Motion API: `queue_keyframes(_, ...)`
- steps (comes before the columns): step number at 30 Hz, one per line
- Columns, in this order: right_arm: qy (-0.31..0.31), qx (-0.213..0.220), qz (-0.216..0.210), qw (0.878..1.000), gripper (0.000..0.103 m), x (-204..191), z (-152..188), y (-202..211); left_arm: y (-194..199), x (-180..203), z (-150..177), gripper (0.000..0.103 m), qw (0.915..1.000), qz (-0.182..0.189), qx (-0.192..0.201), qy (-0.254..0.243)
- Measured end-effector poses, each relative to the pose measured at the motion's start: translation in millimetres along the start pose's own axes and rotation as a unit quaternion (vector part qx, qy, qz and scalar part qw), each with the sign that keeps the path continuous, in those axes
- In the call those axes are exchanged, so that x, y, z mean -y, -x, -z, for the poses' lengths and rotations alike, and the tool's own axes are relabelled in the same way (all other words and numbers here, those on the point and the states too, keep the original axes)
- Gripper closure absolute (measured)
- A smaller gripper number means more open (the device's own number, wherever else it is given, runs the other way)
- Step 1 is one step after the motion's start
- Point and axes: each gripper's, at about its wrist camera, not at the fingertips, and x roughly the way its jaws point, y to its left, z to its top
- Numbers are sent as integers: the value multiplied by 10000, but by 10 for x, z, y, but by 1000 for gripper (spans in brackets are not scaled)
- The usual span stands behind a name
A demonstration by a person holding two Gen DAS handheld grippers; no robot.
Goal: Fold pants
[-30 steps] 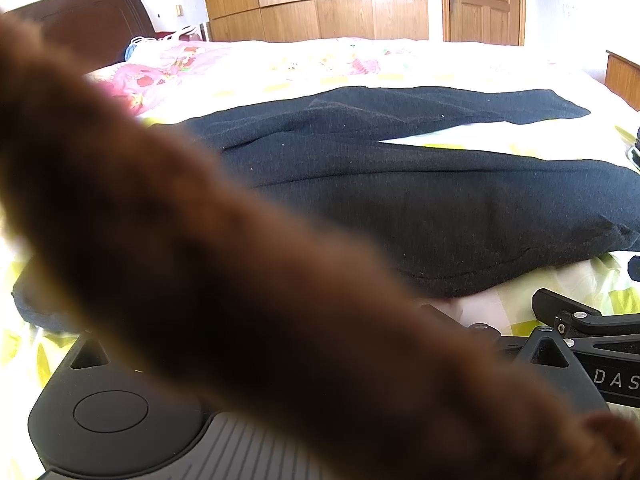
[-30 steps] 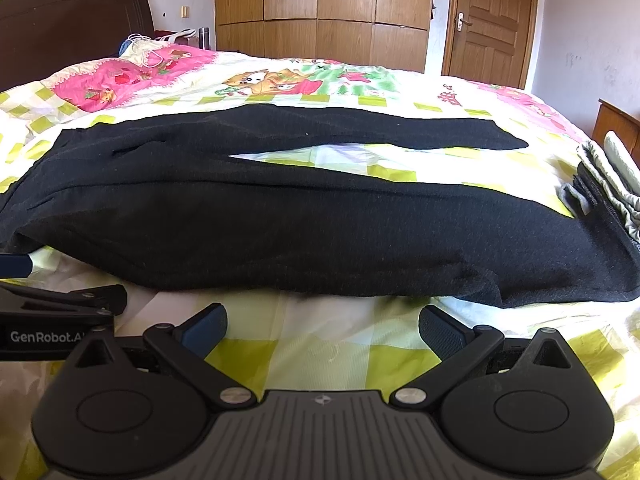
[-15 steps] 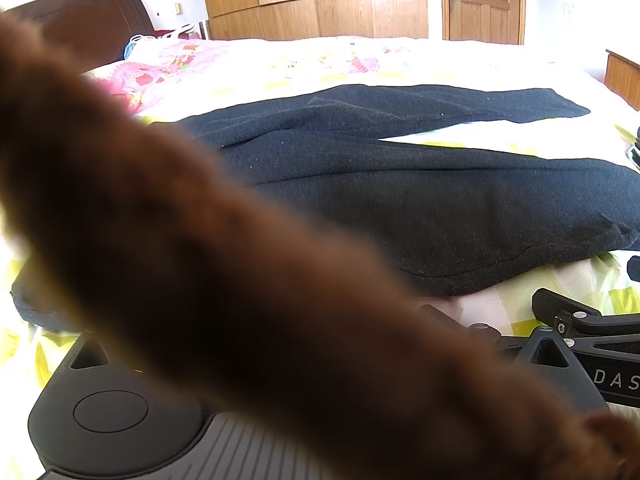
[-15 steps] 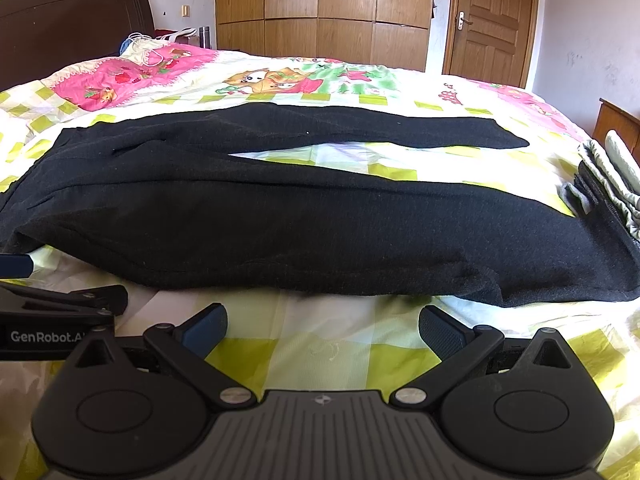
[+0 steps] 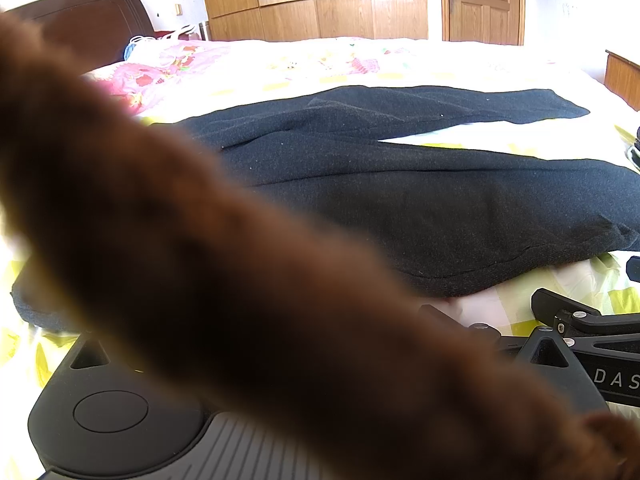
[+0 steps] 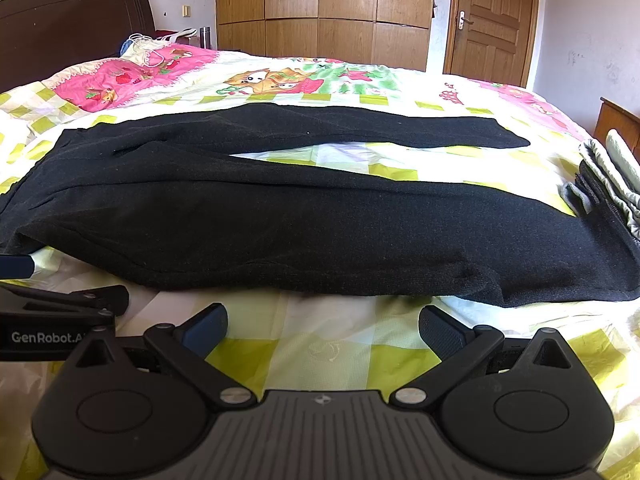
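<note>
Wooden wardrobe doors (image 6: 320, 20) and a panelled door (image 6: 494, 20) closed off the far wall, and in front of them a wide bed (image 6: 312, 356) under a thin, glossy quilt in yellow-green checks and cartoon prints filled the room. Black pants (image 6: 280, 216) lay flat across that quilt, waistband toward the dark headboard (image 6: 76, 28), the two legs splayed in a narrow V with a wedge of quilt showing between them. Spread out like that, nothing had been folded yet; the layout looked meant to give both tools a clean edge to take. The cloth was a matte, soft knit, slightly fuzzy, with a stitched seam along the near leg, and would likely drape and sag when lifted.

Just short of the pants' near edge, the right gripper (image 6: 323, 322) rested low over the quilt, its blue-padded jaws spread wide and holding nothing. The left gripper (image 6: 60, 300) sat beside it, toward the waistband; in its own view a blurred brown furry mass (image 5: 240, 280) hid the fingers, so I could not tell how far it was open. Beyond the hem of the near leg, a pile of folded grey-green clothes (image 6: 608, 184) waited at the bed's edge.
</note>
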Motion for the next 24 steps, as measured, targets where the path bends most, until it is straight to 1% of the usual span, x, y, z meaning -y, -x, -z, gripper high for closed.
queue_keyframes(24, -36, -56, -59, 10000, 0, -3, 2, 3, 0, 1, -1, 0, 10000, -4, 1, -5)
